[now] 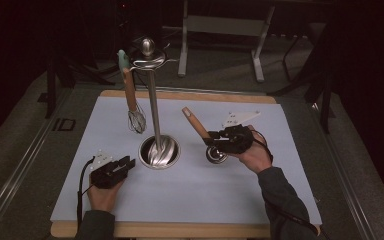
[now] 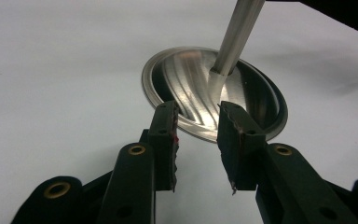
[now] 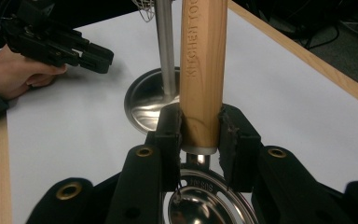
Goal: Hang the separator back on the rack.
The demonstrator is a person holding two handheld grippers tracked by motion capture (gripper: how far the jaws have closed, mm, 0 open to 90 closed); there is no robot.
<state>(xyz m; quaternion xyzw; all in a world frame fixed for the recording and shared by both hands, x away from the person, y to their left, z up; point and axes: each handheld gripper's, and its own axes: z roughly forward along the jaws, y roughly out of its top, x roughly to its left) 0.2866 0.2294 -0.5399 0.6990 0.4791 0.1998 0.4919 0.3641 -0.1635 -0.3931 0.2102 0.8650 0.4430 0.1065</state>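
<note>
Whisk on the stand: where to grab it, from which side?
Grip the whisk on its wooden handle, midway between hook and wires. It hangs upright beside the stand's pole, so I'd come level from the left, away from the pole, jaws across the handle. The wire head would likely flex and slip.

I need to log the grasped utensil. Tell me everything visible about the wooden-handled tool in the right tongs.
The wooden-handled tool has a light wood handle stamped with lettering, joined by a metal collar to a round steel head with cut-outs. The right tongs clamp the handle's lower end. It tilts, handle up-left, head low over the white mat; contact unclear.
</note>
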